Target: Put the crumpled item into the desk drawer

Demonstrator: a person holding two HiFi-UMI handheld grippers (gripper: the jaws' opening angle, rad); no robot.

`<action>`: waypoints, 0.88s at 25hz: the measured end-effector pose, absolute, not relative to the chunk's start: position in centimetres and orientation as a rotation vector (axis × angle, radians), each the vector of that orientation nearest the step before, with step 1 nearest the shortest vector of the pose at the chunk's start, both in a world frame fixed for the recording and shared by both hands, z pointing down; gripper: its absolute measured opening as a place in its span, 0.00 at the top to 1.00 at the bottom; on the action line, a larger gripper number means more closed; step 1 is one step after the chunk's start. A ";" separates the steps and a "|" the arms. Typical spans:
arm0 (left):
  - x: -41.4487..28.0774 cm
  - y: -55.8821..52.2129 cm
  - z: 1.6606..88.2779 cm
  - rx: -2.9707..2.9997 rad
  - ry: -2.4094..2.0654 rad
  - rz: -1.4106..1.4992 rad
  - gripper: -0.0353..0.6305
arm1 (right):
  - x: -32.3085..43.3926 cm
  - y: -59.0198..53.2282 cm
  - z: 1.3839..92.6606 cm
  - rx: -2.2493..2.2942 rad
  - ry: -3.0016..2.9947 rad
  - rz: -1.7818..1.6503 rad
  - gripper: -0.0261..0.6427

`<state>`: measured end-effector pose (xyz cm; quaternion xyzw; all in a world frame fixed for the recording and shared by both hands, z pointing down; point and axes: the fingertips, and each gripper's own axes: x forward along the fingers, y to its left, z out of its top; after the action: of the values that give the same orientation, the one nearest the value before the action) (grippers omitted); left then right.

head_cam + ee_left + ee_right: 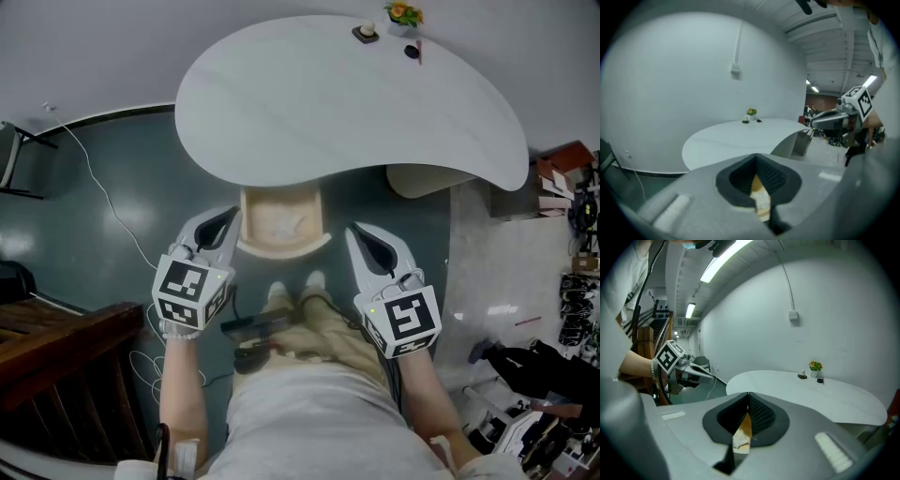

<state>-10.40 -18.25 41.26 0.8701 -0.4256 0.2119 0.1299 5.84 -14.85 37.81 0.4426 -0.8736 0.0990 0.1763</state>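
We face a plain white wall (84, 56). Under us is a dark teal floor (112, 159), which gives way on the right to a pale glossy floor (487, 272).

The white kidney-shaped worktop (347, 103) fills the far middle. Its near edge curves inward toward us and its right lobe reaches furthest right. A dark wooden piece of furniture (66, 375) stands near left, and dark clutter (572, 281) lines the room's right side.

Under the worktop's near curve an open pale wooden drawer (247, 217) juts out toward us.

The left hand-held gripper (228, 220) hangs just beside the drawer's left wall. The right hand-held gripper (357, 234) hangs near the drawer's right side. The two are well apart and both point away from us. Each has its jaws closed tip to tip with nothing gripped. The open room for moving lies between them, above the drawer mouth, and out to the left over the teal floor.

A thin white cable (103, 197) trails across that floor on the left.

The crumpled white item (286, 225) lies inside the drawer, about the middle of its bottom, apart from both grippers.

A small potted plant with orange flowers (403, 16) sits at the worktop's far right edge, with small dark things (366, 35) beside it.
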 end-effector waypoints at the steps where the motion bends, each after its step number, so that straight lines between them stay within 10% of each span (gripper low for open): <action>1: -10.6 -18.0 40.6 2.534 -1.245 0.601 0.95 | 5.6 -14.9 37.5 1.252 -2.481 0.272 0.95; 22: -13.1 -14.0 35.0 2.588 -1.333 0.474 0.95 | 2.7 -14.2 34.2 1.188 -2.543 0.156 0.95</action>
<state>-13.14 -13.99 35.00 0.8734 -0.4499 0.1599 0.0959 2.67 -14.19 34.15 0.4169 -0.8923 0.0549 0.1645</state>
